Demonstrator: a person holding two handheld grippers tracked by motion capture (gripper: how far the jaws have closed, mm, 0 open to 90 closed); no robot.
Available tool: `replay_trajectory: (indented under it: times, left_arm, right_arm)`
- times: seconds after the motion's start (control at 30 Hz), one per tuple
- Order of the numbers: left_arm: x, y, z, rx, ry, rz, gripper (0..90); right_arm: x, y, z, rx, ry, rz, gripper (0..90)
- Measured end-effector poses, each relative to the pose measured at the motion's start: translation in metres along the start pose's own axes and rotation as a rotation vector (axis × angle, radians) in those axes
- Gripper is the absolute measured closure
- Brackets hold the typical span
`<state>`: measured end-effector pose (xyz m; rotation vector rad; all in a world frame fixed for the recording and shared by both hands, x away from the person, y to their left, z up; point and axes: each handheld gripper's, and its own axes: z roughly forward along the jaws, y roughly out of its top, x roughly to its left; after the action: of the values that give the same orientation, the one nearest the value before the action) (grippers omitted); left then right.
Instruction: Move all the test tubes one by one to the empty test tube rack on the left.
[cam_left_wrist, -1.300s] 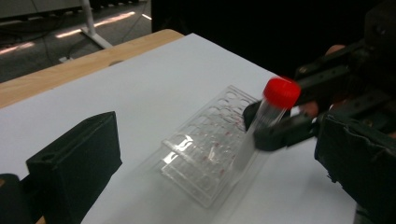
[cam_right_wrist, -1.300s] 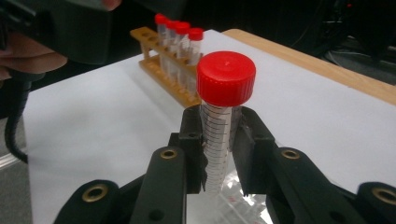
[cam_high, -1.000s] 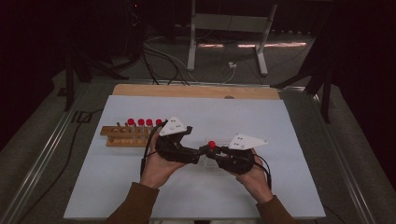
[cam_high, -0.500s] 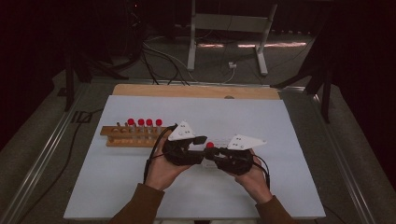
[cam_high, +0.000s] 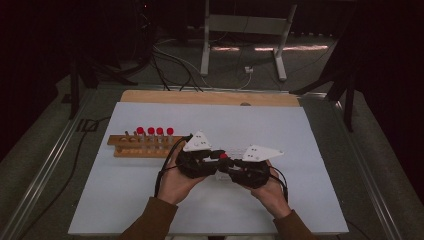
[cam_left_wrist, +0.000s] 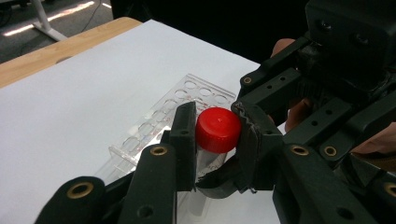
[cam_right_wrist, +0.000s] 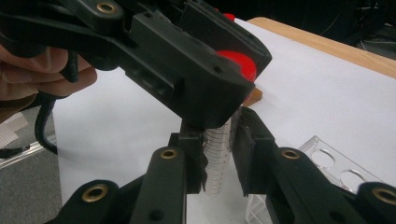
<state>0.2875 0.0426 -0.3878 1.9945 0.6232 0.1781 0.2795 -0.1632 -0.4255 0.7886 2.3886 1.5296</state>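
A clear tube (cam_right_wrist: 218, 154) with a red cap (cam_left_wrist: 217, 129) stands upright between my two grippers, over a clear plastic rack (cam_left_wrist: 187, 95). My left gripper (cam_left_wrist: 215, 125) is shut on the red cap from both sides. My right gripper (cam_right_wrist: 219, 158) is shut on the tube's marked body, lower down. In the high view the left gripper (cam_high: 216, 157) and right gripper (cam_high: 229, 166) meet at the table's middle front, with the red cap (cam_high: 223, 156) between them. The tube's bottom end is hidden.
A wooden rack (cam_high: 125, 146) holding several red-capped tubes (cam_high: 155, 132) lies left of the hands. The white table sheet (cam_high: 300, 140) has free room to the right and front. A wooden strip (cam_high: 210, 97) borders its far edge.
The left gripper has shifted a little right and toward me, away from the wooden rack, closing in on the capped tube. The right gripper has barely moved.
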Motion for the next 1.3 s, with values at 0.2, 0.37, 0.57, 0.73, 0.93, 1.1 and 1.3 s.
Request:
replay_trajectory:
  times: [0.2,0.37,0.57,0.73,0.93,1.1,1.3]
  left_arm:
    - [0.001,0.0,0.001,0.004,-0.002,-0.014,71.1]
    - [0.001,-0.001,0.003,-0.001,-0.007,-0.023,71.2]
    - [0.001,0.0,0.004,0.001,-0.008,-0.021,71.2]
    - [0.001,0.0,0.003,0.008,0.009,-0.025,71.2]
    - [0.003,0.001,0.0,-0.001,0.018,-0.036,71.1]
    - [0.004,0.001,-0.002,-0.001,0.028,-0.037,71.1]
    - [0.008,0.001,-0.008,-0.012,0.04,-0.047,71.2]
  right_arm:
    - [0.0,-0.001,0.001,0.004,0.002,-0.005,71.9]
    - [0.0,0.0,0.001,0.002,0.014,-0.003,53.2]
    - [0.0,0.0,0.004,0.013,0.022,0.02,26.0]
    - [-0.002,-0.001,0.004,0.016,-0.018,0.014,8.7]
    - [-0.008,-0.001,-0.003,0.001,-0.025,0.024,0.8]
    - [-0.012,-0.001,-0.007,-0.017,-0.039,0.027,0.0]
    - [-0.016,0.0,-0.014,-0.037,-0.061,0.032,0.0]
